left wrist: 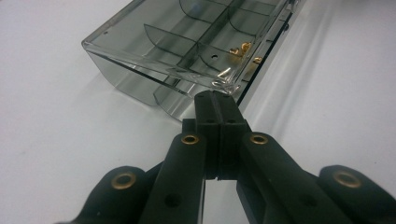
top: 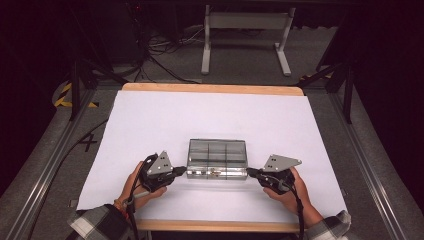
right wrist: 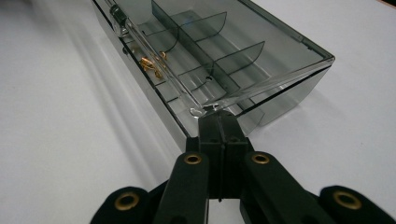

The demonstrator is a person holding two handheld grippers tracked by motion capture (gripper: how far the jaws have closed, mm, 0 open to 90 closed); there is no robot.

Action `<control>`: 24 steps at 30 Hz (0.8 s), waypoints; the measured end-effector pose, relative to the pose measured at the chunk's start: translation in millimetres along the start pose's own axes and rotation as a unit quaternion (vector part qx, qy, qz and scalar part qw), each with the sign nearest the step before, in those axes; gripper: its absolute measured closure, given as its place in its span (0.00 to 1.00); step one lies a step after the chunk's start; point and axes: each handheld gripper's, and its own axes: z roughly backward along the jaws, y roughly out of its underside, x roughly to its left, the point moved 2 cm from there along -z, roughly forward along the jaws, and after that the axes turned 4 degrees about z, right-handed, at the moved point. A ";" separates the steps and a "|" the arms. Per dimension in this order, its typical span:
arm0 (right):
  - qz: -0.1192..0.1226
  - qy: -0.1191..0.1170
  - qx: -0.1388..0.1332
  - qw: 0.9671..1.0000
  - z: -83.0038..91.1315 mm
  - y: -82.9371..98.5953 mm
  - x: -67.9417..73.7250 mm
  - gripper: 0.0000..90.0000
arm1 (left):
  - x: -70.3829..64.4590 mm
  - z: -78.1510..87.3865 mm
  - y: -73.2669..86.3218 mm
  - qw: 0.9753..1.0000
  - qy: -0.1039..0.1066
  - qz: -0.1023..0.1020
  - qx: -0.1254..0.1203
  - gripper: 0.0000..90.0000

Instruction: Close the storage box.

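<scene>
Clear compartment box [top: 217,158] sits center-low on white counter [top: 150,120]. Left tool [top: 183,170] clenched, tips at box's left end w/ nothing between jaws. Right tool [top: 251,173] clenched too, at right end.

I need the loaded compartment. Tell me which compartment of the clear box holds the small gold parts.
The middle compartment of the near row; its neighbours look empty.

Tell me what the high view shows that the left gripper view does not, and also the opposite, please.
The high view alone gives the whole scene: both hands, the left gripper and the right gripper at opposite ends of the clear box, the white table cover and the floor with a metal stand. The left gripper view alone gives close detail: its jaws pressed together at a near corner of the box, the curved dividers and small gold pieces inside. Both share the box, the left gripper and the white cover.
</scene>
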 end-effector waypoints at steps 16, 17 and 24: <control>-0.002 0.004 0.034 0.999 -8.1 16.3 3.9 1.00 | -4.6 -10.2 16.1 1.000 0.000 0.008 0.019 1.00; 0.002 0.008 0.037 0.999 -9.1 16.3 4.2 1.00 | -4.9 -11.5 16.1 1.000 -0.002 0.004 0.023 1.00; -0.005 0.000 0.034 0.999 -8.9 17.2 3.3 1.00 | -2.8 -15.6 17.8 1.000 -0.002 0.007 0.029 1.00</control>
